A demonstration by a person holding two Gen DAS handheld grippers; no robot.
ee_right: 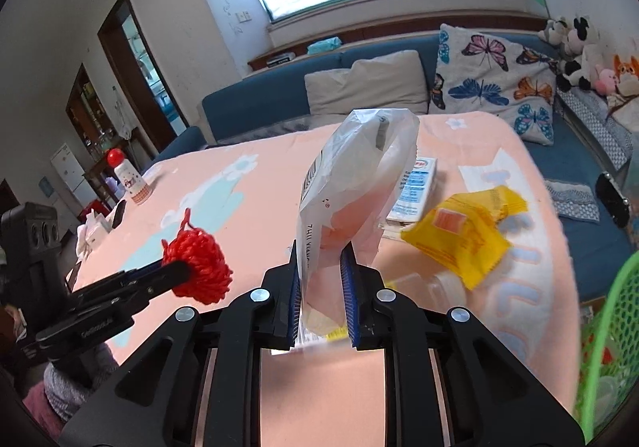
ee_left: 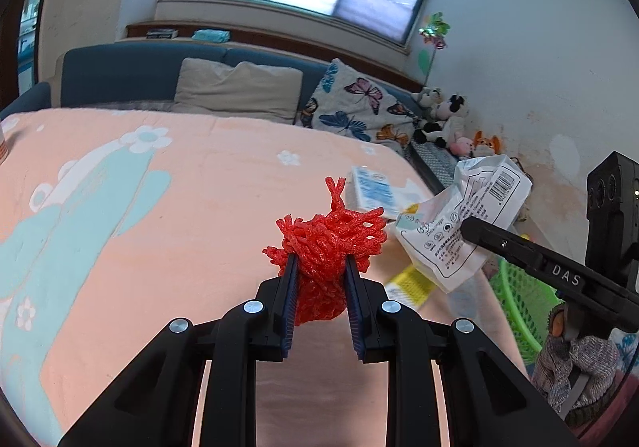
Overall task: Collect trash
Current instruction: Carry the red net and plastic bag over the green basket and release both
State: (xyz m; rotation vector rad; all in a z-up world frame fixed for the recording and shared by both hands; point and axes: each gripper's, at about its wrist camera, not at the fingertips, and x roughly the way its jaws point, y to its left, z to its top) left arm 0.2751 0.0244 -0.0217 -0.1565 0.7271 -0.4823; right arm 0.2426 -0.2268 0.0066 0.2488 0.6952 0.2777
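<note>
A crumpled red mesh net (ee_left: 329, 253) is pinched between the blue pads of my left gripper (ee_left: 320, 259), held above the pink bedspread (ee_left: 159, 207). From the right wrist, the same net (ee_right: 201, 267) shows at the left, at the tip of the left gripper. My right gripper (ee_right: 322, 247) is shut on a white plastic wrapper (ee_right: 351, 183) that stands up between its pads; this wrapper (ee_left: 463, 223) also appears at the right in the left wrist view. A yellow packet (ee_right: 467, 239) and a white-and-blue carton (ee_right: 415, 191) lie on the bedspread beyond.
A green mesh basket (ee_right: 611, 331) stands beside the bed at the right edge. A bottle with a red cap (ee_right: 127, 177) sits at the bed's far left. Pillows (ee_right: 367, 87), a butterfly cushion (ee_right: 495, 79) and plush toys (ee_right: 575, 47) line the blue couch behind.
</note>
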